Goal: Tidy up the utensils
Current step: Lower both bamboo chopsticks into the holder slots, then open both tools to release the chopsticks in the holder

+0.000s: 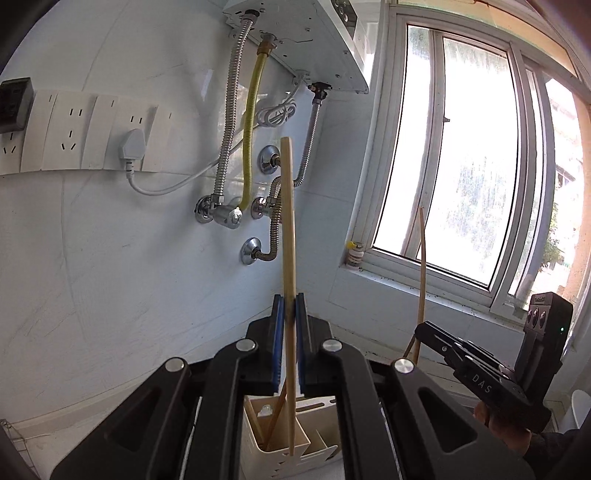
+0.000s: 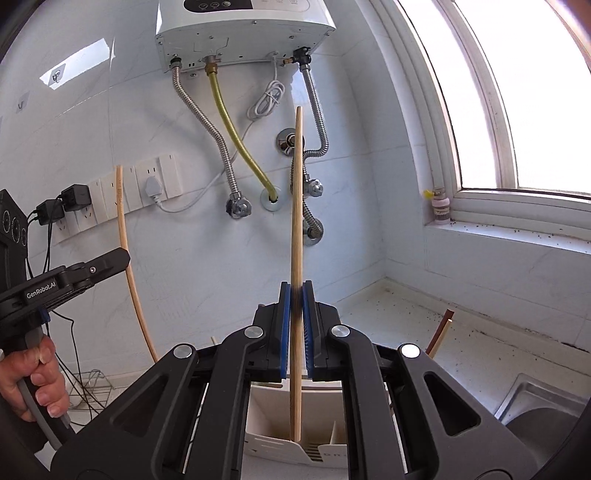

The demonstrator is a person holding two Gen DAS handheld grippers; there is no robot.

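Note:
My left gripper [image 1: 290, 303] is shut on an upright wooden chopstick [image 1: 287, 221]. The stick's lower end hangs in a compartment of the cream utensil holder [image 1: 258, 439], beside two other sticks [image 1: 275, 413] leaning there. My right gripper [image 2: 296, 291] is shut on a second upright chopstick [image 2: 297, 206], whose tip reaches into the same holder [image 2: 264, 417]. Each gripper shows in the other's view: the right gripper [image 1: 421, 328] with its stick [image 1: 422, 258], and the left gripper [image 2: 123, 255], held by a hand [image 2: 37, 369], with its stick [image 2: 123, 236].
A water heater [image 2: 243, 33] with metal and yellow hoses [image 2: 236, 133] hangs on the tiled wall ahead. Wall sockets [image 1: 70, 133] are to the left, a window [image 1: 461, 166] and its sill to the right. A steel sink [image 2: 535, 402] lies lower right, with two more sticks [image 2: 439, 332] near it.

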